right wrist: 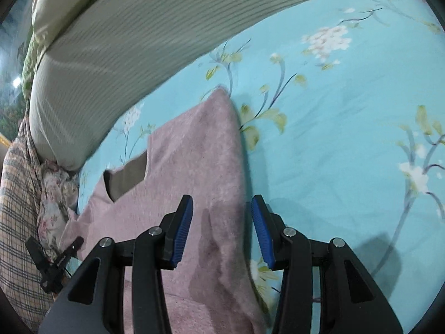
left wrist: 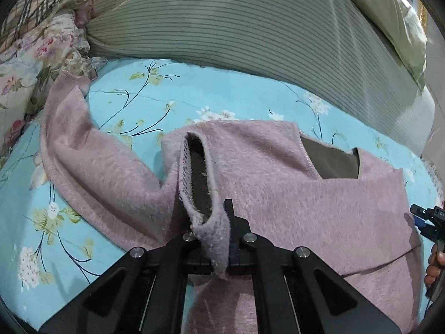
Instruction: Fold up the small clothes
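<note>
A fuzzy mauve sweater [left wrist: 292, 183] lies on a turquoise floral bedsheet [left wrist: 194, 94]. My left gripper [left wrist: 219, 222] is shut on a sleeve cuff [left wrist: 211, 231] of the sweater and holds it lifted over the body. The other sleeve [left wrist: 80, 150] trails to the left. The neck opening [left wrist: 331, 158] shows a grey lining. In the right wrist view my right gripper [right wrist: 222, 217] is open, just above the sweater's right edge [right wrist: 205, 153], holding nothing. The right gripper also shows at the left wrist view's right edge [left wrist: 428, 220].
A large striped grey-green pillow [left wrist: 250, 22] lies along the far side of the bed. A floral pillow [left wrist: 33, 64] and a plaid cloth [right wrist: 16, 189] lie at the left. Bare sheet [right wrist: 347, 139] stretches to the right of the sweater.
</note>
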A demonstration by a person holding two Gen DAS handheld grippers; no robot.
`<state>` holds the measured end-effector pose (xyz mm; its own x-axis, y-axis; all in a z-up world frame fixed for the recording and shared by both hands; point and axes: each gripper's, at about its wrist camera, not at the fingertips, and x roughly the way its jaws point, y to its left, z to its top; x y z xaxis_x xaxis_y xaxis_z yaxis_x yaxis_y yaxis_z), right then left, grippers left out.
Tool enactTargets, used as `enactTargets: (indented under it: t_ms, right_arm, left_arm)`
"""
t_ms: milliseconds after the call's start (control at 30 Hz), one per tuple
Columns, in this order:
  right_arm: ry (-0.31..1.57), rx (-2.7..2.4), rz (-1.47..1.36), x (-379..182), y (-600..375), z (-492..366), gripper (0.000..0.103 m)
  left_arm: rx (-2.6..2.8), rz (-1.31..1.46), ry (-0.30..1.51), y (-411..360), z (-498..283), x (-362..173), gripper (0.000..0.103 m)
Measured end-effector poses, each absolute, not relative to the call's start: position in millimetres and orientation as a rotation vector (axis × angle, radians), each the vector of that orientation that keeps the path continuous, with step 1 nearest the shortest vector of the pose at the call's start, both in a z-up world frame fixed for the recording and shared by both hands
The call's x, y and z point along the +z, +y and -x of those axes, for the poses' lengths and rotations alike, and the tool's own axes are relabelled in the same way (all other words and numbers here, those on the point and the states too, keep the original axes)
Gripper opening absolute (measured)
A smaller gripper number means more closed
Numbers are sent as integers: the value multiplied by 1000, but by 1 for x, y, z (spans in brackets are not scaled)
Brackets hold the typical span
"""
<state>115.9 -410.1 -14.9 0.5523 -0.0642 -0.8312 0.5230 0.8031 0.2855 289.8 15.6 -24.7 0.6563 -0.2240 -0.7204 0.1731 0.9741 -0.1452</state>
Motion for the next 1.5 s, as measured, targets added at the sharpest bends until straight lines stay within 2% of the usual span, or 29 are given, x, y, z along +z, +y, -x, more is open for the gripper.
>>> enactTargets:
  t_ms: [33,67,167,400,500,600,667,767,967,1033,1067,1133,1167,1333,1500]
  right_arm:
    - [956,-364,-534,-22,-407,-119,33]
    - [972,-374,-516,-24,-405,-120,8]
    - [928,-425,-470,-8,-409,-111,7]
    - [988,-513,-390,-11,-420,-106,8]
    - [901,-621,-244,21,-393,-98,13]
    - [838,-495,-272,36,-363,-98,14]
    - [926,-370,-316,18,-349,-110,22]
    - [1068,-379,-343,-20,-349,-114,22]
    - [985,-364,-413,2,-343,-89,23]
    - [959,-309,-403,16,-330,-84,23]
    - [951,-279,-399,21,-321,-80,25]
    - [941,-219,-411,25,-306,-77,33]
    - [936,-193,-421,23,-297,-78,37]
    - [910,-101,-456,18,-264,-76,38]
    - [965,-97,-451,0,-248,-81,38]
  left_arm:
    - [-227,62,827,15,-289,-25,3]
    - [-231,61,828,14,-288,-25,3]
    - [-257,68,828,12,-285,-22,3]
    - [-305,16,848,-14,-283,-31,3]
    - [-308,8,876,-14,-285,-39,4]
    - [-311,6,883,-13,-285,-42,4]
    - [-307,25,897,-11,-285,-44,5]
    - [-305,64,901,-1,-278,-41,7]
    - [-238,130,891,56,-271,-28,23]
    - [-164,153,868,86,-276,-20,40]
    - [-121,172,857,104,-281,-15,43]
    - [-54,207,848,133,-292,-10,58]
    - [-22,227,847,147,-299,-9,60]
    - [110,313,890,208,-350,-19,62]
    - [117,436,940,253,-404,-39,62]
